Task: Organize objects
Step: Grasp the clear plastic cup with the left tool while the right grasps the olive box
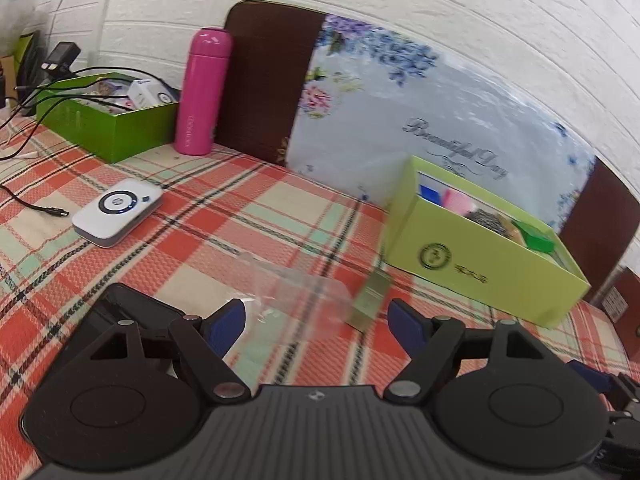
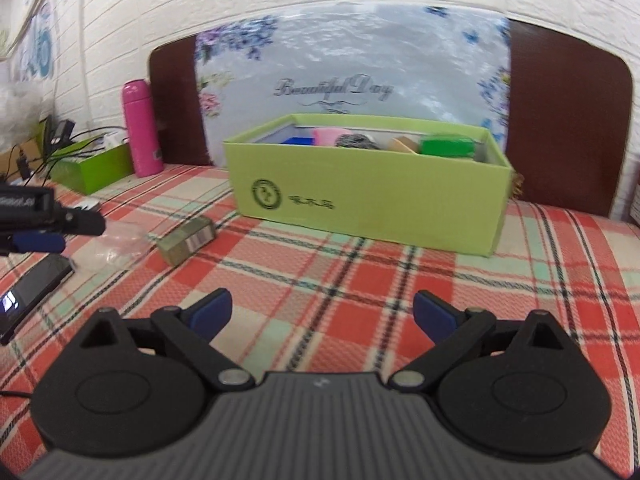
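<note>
My left gripper (image 1: pixel 316 316) is open and hangs low over the plaid tablecloth. A crumpled clear plastic wrapper (image 1: pixel 304 292) lies just ahead of its blue fingertips and touches neither pad. A small olive carton (image 1: pixel 370 300) lies right of the wrapper, near the light green box (image 1: pixel 480 256), which holds several coloured items. My right gripper (image 2: pixel 322 306) is open with only cloth between its fingers. It faces the light green box (image 2: pixel 360 200). The olive carton (image 2: pixel 186 240) and the wrapper (image 2: pixel 116 244) lie to its left, with the left gripper (image 2: pixel 40 236) above them.
A white device (image 1: pixel 118 212), a loose cable end (image 1: pixel 56 212), a pink bottle (image 1: pixel 204 92) and a dark green box (image 1: pixel 108 116) full of cables stand at the left. A black phone (image 2: pixel 32 292) lies under the left gripper. A floral board (image 2: pixel 340 72) leans on the wall.
</note>
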`<state>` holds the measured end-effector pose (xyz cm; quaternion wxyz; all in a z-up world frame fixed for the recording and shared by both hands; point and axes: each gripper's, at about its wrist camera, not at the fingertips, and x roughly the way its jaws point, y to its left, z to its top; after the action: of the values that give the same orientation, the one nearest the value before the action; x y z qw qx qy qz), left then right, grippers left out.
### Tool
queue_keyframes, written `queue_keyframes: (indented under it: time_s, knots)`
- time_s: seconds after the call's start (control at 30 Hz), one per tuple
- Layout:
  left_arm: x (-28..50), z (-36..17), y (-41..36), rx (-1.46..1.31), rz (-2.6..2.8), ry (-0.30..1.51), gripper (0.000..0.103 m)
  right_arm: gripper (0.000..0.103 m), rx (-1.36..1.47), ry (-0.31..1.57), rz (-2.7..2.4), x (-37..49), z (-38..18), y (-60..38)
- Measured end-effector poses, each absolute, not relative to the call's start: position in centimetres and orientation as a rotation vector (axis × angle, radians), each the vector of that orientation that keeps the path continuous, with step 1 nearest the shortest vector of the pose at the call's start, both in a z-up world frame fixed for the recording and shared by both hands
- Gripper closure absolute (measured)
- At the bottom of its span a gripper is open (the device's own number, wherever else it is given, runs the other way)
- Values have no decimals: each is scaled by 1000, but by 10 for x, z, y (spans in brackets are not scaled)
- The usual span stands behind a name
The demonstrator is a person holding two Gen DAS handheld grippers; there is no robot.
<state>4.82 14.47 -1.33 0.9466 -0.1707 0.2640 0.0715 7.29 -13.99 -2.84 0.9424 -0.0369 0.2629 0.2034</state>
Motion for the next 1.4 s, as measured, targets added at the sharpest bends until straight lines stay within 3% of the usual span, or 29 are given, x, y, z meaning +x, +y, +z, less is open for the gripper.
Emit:
queue_keyframes:
  time_s: [0.03,0.1,0.17,0.23,0.63,0.73,0.83,1.03,1.4]
  knots:
    - [53,-16,149,-357,142,547,24,9,-89,530,429,74,-27,-132]
    - [59,-21,157,-393,109,565,43,15,-107,522,454,80,-26,-115]
    - [64,-26,161,-421,70,599,77,25,-114,528,479,89,-25,-97]
    - [63,-30,160,-421,40,620,87,32,-101,543,502,101,-25,-79]
    - [55,-43,155,-371,2,658,90,34,-8,649,586,163,-37,-6]
    - [55,-42,155,-372,-3,659,90,69,-39,705,593,170,-46,1]
    - [56,-41,153,-373,-22,665,91,81,-87,665,592,160,-43,-9]
    - [64,-35,130,-356,-119,672,94,81,-276,587,519,122,-42,-59]
    - [79,-35,52,-260,-287,738,94,81,-161,615,280,67,-37,-185]
